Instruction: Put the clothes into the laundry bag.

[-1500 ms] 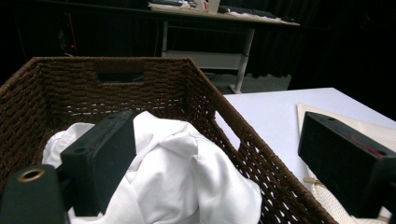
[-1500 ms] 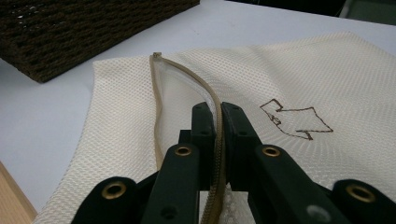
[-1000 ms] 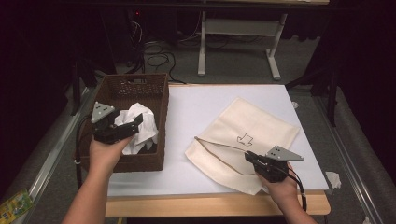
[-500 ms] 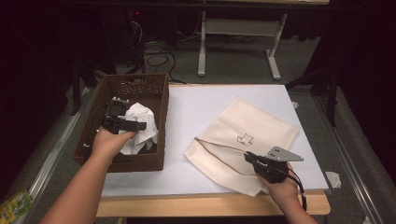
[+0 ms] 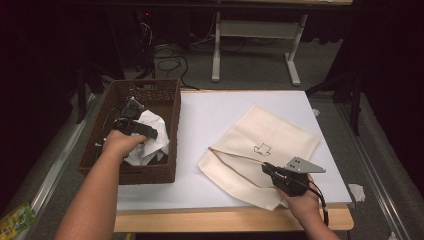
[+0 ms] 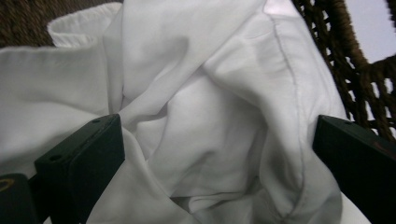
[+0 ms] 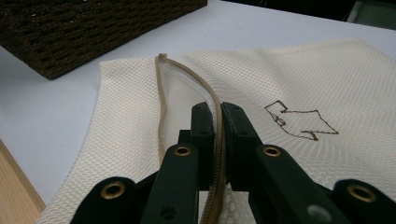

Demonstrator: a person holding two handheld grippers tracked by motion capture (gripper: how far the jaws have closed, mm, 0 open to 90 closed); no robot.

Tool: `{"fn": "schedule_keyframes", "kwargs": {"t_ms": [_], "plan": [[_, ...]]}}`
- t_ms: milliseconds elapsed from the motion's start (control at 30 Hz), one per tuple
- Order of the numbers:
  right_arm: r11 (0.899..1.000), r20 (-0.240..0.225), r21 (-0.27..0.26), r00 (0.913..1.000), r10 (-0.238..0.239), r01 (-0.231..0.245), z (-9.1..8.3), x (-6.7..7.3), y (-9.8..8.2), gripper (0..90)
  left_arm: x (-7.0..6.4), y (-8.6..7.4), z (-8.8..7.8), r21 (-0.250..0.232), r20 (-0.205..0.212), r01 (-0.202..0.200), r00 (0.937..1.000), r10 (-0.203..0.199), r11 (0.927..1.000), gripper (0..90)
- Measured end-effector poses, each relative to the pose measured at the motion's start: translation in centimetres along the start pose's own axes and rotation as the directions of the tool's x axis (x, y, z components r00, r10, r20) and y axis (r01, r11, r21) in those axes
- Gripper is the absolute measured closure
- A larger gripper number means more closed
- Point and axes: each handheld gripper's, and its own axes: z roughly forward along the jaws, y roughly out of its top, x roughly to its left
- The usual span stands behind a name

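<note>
Here left tool (image 6: 210, 154) spread over white cloth (image 6: 201, 93); right tool (image 7: 217, 119) clamps bag zipper (image 7: 215, 140).

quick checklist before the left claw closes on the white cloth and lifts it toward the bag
1. Left claw open, jaws either side of a fold of the white cloth: ok.
2. Cloth lying loose in the wicker basket, nothing on top of it: ok.
3. Right claw shut on the zipper edge of the mesh laundry bag: ok.
4. Bag mouth open wide enough to take the cloth: not ok, the opening is a narrow slit.
5. Cloth free of the basket weave underneath: cannot tell.
6. White tabletop between basket and bag free of obstacles: ok.
</note>
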Motion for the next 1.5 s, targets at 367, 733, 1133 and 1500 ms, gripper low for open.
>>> {"fn": "schedule_keyframes", "kwargs": {"t_ms": [367, 733, 1133, 1500], "plan": [[1.0, -0.002, -0.001, 1.0, 0.002, -0.002, -0.1, -0.1, 0.0, 84.5, 1.9, 0.0, 3.0, 0.135, 0.038, 0.086, 0.9951, -0.091, 0.9872, 4.8], [1.0, 0.001, 0.008, 1.0, 0.002, -0.002, 0.1, 0.0, 0.0, 84.6, 2.1, -0.5, 5.6, 0.205, 0.06, 0.1, 0.9916, -0.115, 0.9735, 8.9], [1.0, 0.002, 0.005, 1.0, -0.007, 0.007, 0.2, 0.0, 0.0, 84.5, 0.9, -0.9, 5.7, 0.18, 0.015, 0.022, 0.9996, -0.025, 0.9834, 29.1], [1.0, 0.006, 0.004, 0.9999, -0.012, 0.012, 0.1, 0.0, 0.0, 84.5, 0.5, -1.1, 5.0, 0.102, 0.038, -0.031, 0.9989, 0.028, 0.9943, 68.4]]}}
